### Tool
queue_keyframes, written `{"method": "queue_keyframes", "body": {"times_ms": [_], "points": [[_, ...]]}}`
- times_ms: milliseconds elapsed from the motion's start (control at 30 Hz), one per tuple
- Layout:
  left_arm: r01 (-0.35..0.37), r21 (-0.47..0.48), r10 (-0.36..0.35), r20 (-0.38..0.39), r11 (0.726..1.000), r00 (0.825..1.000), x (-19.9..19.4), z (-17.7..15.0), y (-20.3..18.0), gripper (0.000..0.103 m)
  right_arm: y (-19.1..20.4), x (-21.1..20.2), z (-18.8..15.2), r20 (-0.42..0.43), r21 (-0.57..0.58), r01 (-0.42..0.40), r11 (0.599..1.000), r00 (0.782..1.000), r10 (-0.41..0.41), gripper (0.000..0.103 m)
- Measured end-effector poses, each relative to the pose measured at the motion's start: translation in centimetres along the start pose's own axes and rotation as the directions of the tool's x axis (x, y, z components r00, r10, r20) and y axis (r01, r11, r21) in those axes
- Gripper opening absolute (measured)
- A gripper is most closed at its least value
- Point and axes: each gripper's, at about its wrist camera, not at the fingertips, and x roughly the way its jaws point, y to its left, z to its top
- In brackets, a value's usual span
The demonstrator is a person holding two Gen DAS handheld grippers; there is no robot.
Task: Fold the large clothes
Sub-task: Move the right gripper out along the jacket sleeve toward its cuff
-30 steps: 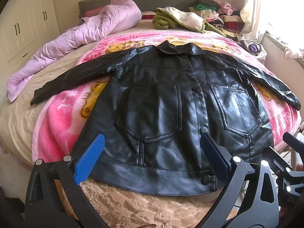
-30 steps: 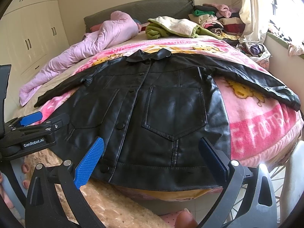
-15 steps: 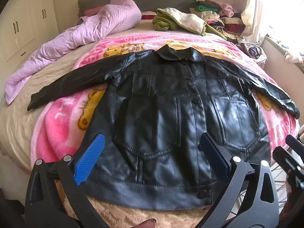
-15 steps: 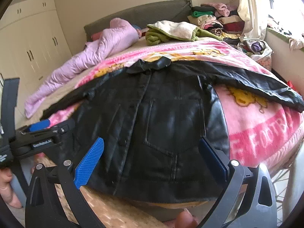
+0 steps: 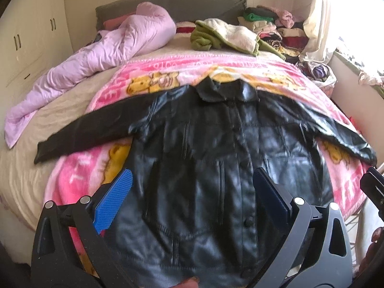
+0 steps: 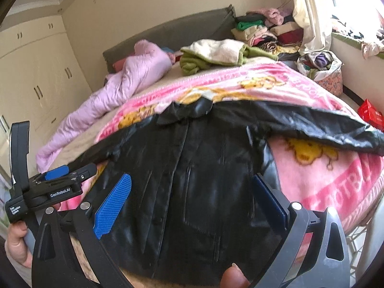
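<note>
The black jacket (image 5: 206, 168) lies buttoned and face up on the pink blanket (image 5: 72, 182), sleeves spread left and right, ready for folding, while the left gripper (image 5: 192, 199) and right gripper (image 6: 192, 196) hover spread wide, empty, over its near hem.

jackets: 1 black (image 5: 211, 168), flat on blanket
jacket sleeves: 2, spread out
jacket buttons: several, blurred, can't count
blankets: 1 pink (image 5: 156, 81)
quilts: 1 lilac (image 5: 100, 55), bed's left edge
green/white bundle: 1 (image 5: 225, 37), by headboard
clothes pile: 1 (image 5: 276, 26), bed's far right corner, items uncountable
grippers: 2, left (image 5: 192, 200), right (image 6: 190, 200)
beds: 1 (image 5: 21, 168)
</note>
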Motion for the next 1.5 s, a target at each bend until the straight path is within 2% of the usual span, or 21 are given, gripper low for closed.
{"method": "queue_keyframes", "body": {"times_ms": [167, 300, 567, 867, 1067, 1500], "points": [[0.006, -0.008, -0.006, 0.03, 1.0, 1.0, 0.0, 3.2, -0.5, 0.094, -1.1, -0.3, 2.3, 0.032, 0.037, -0.003, 0.999, 0.999, 0.002, 0.099], [0.005, 0.009, -0.006, 0.059, 1.0, 0.998, -0.2, 5.6, -1.4, 0.094, -2.3, -0.3, 4.3, 0.046, 0.077, -0.041, 0.996, 0.998, 0.038, 0.099], [0.039, 0.025, -0.041, 0.074, 0.999, 0.996, 0.9, 9.6, -3.3, 0.094, -4.6, -1.2, 7.8, 0.116, 0.118, -0.026, 0.993, 0.993, 0.012, 0.099], [0.086, 0.021, -0.087, 0.068, 0.996, 0.994, 3.5, 12.9, -6.3, 0.094, -10.6, -0.6, 9.9, 0.139, 0.251, 0.024, 0.968, 0.988, -0.061, 0.099], [0.106, 0.034, -0.108, 0.044, 0.994, 0.993, 6.1, 13.7, -8.3, 0.094, -16.0, 0.7, 9.7, 0.116, 0.375, 0.074, 0.924, 0.985, -0.126, 0.099], [0.138, 0.068, -0.137, -0.026, 0.988, 0.99, 12.9, 12.7, -12.2, 0.094, -26.0, 2.4, 7.4, 0.052, 0.593, 0.168, 0.788, 0.968, -0.246, 0.099]]}}
